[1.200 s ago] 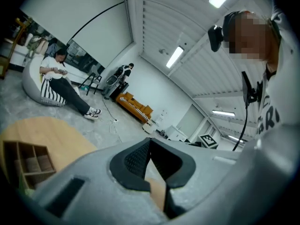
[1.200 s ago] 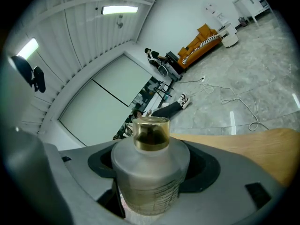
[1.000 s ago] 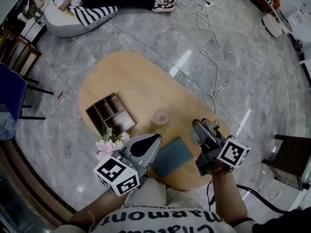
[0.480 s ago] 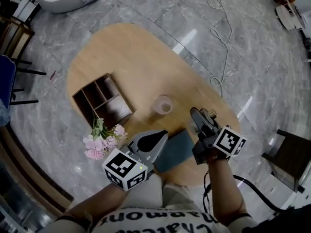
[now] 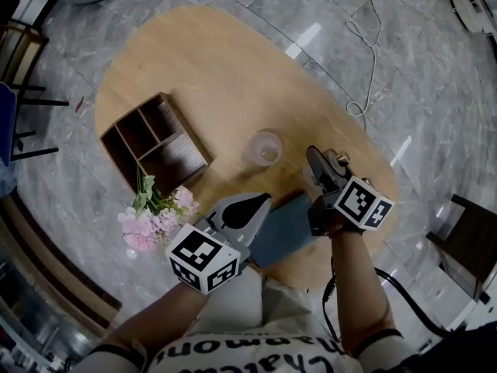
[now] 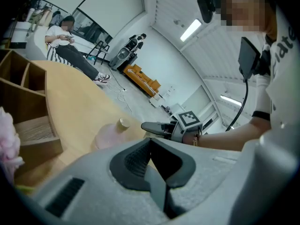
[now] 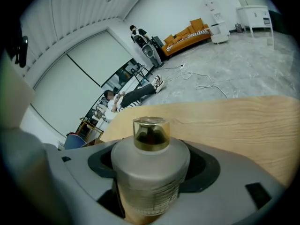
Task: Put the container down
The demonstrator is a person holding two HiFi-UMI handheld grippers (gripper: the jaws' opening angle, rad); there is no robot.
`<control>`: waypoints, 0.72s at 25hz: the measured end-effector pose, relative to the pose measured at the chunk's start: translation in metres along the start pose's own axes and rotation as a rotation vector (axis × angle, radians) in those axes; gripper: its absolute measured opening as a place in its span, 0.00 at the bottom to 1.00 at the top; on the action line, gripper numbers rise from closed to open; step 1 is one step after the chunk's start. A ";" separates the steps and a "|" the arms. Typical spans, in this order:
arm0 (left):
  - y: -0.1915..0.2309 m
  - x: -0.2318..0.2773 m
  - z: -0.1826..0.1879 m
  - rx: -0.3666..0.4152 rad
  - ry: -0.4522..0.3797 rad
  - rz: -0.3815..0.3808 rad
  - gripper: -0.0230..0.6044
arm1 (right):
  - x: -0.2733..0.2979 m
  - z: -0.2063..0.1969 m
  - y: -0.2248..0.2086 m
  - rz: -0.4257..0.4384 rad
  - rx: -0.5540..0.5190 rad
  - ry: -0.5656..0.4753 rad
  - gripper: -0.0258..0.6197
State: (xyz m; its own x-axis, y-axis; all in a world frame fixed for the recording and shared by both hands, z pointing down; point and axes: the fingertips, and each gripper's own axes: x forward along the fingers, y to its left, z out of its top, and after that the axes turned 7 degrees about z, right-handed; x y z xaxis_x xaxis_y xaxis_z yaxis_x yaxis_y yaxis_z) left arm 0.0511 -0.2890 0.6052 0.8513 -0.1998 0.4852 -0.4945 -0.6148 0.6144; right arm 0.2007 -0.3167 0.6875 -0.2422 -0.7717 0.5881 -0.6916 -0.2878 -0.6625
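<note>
Your right gripper (image 5: 314, 162) holds the bottle (image 7: 151, 172). Its two jaws are closed on the sides of the bottle, one on each side. The bottle sits right between them, close to the camera, with its gold cap (image 7: 151, 134) at the far end. The wooden table (image 5: 225, 76) lies past the cap and off to the right of the jaws.

Your left gripper (image 6: 151, 144) holds nothing. Its jaws are pressed together with no gap.

A glass cup (image 5: 264, 148) stands just ahead of your right gripper, a bit to its left and not touching it. A blue-green book (image 5: 283, 228) lies between your two grippers. Pink flowers (image 5: 151, 222) lie to the left of your left gripper. A wooden box (image 5: 151, 140) with small sections sits ahead of that gripper and to the left.

Some parts are hard to see. The bottom of the bottle is cut off at the lower edge of the right gripper view, so you cannot tell if it touches the table. From the head view, your right gripper hides nearly all of the bottle. The print on the bottle's label is too blurry to read. Your left gripper covers one end of the book.
</note>
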 end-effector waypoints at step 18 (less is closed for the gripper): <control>-0.006 -0.014 -0.016 -0.039 -0.053 0.043 0.06 | 0.020 -0.027 -0.006 -0.071 -0.446 0.103 0.57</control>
State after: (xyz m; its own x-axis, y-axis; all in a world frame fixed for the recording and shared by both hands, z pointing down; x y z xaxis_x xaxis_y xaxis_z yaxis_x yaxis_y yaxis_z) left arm 0.0393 -0.2705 0.6046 0.8367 -0.2665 0.4785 -0.5365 -0.5745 0.6182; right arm 0.1813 -0.3154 0.7157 -0.2345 -0.6922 0.6826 -0.9286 -0.0483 -0.3680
